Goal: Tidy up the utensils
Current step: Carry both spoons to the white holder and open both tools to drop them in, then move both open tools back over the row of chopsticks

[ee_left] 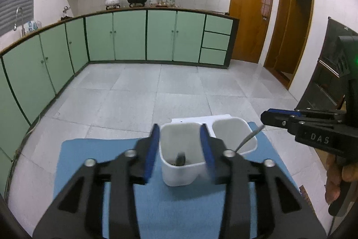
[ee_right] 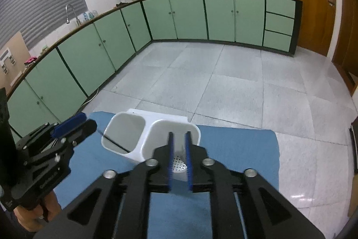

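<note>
A white two-compartment utensil holder [ee_left: 179,174] [ee_right: 138,149] stands on a blue mat [ee_left: 89,160] [ee_right: 235,149]. In the left wrist view my left gripper [ee_left: 180,149] hangs open over the holder's left compartment, where a dark utensil [ee_left: 180,159] rests; nothing sits between its blue pads. A thin metal utensil [ee_left: 247,138] leans in the right compartment, its top just under my right gripper [ee_left: 265,118]. In the right wrist view my right gripper [ee_right: 179,149] stands slightly open above that compartment, nothing visibly pinched. A thin dark handle [ee_right: 114,141] slants from the other compartment toward the left gripper [ee_right: 84,124].
The mat lies on a white table [ee_right: 313,160] whose far edge is just behind the holder. Beyond is a grey tiled floor [ee_left: 156,93] and green cabinets [ee_left: 129,35]. A person's hand [ee_left: 335,178] [ee_right: 33,218] holds each gripper handle. A dark appliance [ee_left: 331,73] stands at right.
</note>
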Motion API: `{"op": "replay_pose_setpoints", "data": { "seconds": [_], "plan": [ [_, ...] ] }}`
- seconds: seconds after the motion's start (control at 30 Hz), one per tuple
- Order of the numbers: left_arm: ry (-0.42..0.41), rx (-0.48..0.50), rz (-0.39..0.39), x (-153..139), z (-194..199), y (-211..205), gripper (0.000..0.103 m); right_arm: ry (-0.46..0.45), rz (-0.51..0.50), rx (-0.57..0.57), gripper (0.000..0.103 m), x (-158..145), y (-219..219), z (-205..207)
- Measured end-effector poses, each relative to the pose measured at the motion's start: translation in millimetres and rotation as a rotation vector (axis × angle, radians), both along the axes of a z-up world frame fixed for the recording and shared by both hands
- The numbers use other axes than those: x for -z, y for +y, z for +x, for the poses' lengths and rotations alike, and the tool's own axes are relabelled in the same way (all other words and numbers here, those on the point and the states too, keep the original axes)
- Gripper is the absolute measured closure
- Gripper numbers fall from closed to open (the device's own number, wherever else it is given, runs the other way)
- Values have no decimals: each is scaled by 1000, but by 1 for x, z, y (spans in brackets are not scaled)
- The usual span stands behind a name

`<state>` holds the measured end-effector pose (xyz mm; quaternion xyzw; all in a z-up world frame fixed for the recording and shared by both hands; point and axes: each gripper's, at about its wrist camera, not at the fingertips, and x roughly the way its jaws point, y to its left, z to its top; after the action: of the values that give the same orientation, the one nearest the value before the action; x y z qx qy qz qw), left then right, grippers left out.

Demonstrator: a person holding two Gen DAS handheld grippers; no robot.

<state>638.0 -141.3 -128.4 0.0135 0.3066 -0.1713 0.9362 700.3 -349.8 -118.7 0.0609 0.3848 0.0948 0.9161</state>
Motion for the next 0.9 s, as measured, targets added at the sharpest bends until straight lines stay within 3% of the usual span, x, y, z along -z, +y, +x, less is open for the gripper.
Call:
{"op": "replay_pose_setpoints", "data": {
  "seconds": [0.2, 0.3, 0.43, 0.67, 0.77, 0.9],
  "plan": [
    [-82, -9, 5, -46, -59, 30, 51, -101, 25, 12, 82, -45, -4, -59],
    [-119, -22, -8, -63, -102, 52, 38, -176, 21, 34, 72, -60, -9, -118],
    [-155, -53, -5, -63, -186, 80, 34, -241, 18, 45, 65, -57, -8, -205],
    [-128, -116, -8, -8, -327, 113, 27, -279, -45, 119, 55, 12, 20, -360],
    [-125, -135, 3, 18, -371, 118, 25, -267, -88, 142, 54, 52, 40, -405],
    [-75, -158, 4, 57, -412, 117, 25, -194, -40, 170, 55, 101, 57, -435]
  ]
}}
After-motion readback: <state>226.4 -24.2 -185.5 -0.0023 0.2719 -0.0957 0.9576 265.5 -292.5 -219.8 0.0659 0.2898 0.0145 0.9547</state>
